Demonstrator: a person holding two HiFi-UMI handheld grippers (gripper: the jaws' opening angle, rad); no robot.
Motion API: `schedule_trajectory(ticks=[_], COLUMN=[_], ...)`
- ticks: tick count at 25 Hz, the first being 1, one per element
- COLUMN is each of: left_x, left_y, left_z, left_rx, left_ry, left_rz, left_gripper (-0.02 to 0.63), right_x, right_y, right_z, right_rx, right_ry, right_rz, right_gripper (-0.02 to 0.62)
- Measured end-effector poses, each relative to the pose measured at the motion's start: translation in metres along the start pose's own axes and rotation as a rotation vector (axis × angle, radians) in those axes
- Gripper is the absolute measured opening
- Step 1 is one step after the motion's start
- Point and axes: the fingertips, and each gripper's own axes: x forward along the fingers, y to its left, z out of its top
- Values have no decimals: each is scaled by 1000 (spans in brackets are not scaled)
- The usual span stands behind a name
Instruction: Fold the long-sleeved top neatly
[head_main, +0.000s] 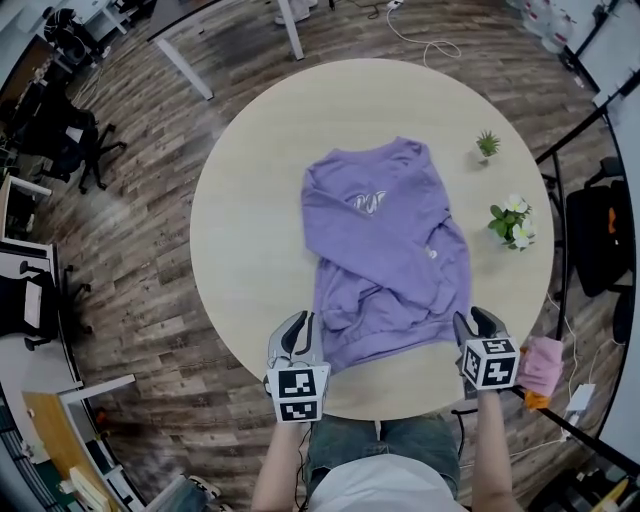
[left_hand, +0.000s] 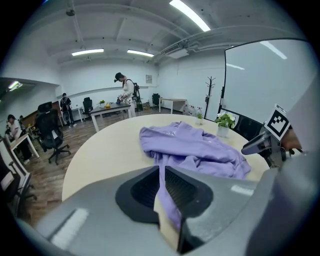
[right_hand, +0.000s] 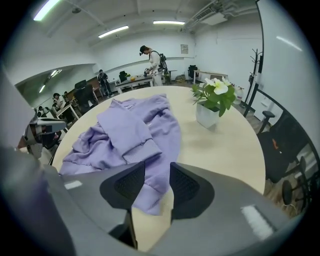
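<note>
Purple and rumpled, the long-sleeved top (head_main: 385, 250) lies on the round table (head_main: 250, 230). It reaches from the centre to the near edge at 6 o'clock, with the neckline toward 12 and the hem nearest the person. Both sleeves are drawn in over the front, their cuffs low on the body.

A pale chest print (head_main: 366, 203) sits just below the neckline, but its lettering, if it has any, is too small to read. A small pale tag (head_main: 432, 254) shows on the sleeve toward 3 o'clock, and nothing on it is legible either.

The left gripper (head_main: 297, 335) is at the hem's corner near 7 o'clock. Seen from its own camera, its jaws are pressed together on a fold of the purple fabric, which runs out from between them toward the rest of the garment. The right gripper (head_main: 475, 325) is at the other hem corner near 5 o'clock. Its jaws stand apart with the hem edge lying between and below them, and the pads do not press on it.

Each gripper carries a marker cube (head_main: 300, 392) with black-and-white square patterns (codes, not words).

A small green plant (head_main: 487, 145) stands at 2 o'clock on the table and a white-flowered plant (head_main: 512, 222) at 3 o'clock, both clear of the top. A pink thing (head_main: 543, 365) shows just past the table's edge beside the right gripper.
</note>
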Motion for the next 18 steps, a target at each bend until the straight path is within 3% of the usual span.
schedule_trajectory(ticks=[6, 13, 18], left_x=[-5, -10, -11], left_y=[-4, -17, -41], left_z=[-39, -81, -100], left_rx=[-99, -181, -241], left_ry=[89, 186, 254], left_rz=[-38, -112, -220], left_gripper=[110, 243, 271], right_x=[2, 10, 12], right_y=[0, 2, 3], right_z=[-29, -46, -54], right_rx=[13, 51, 54], right_ry=[69, 102, 121], right_rz=[58, 113, 126], right_gripper=[196, 194, 169])
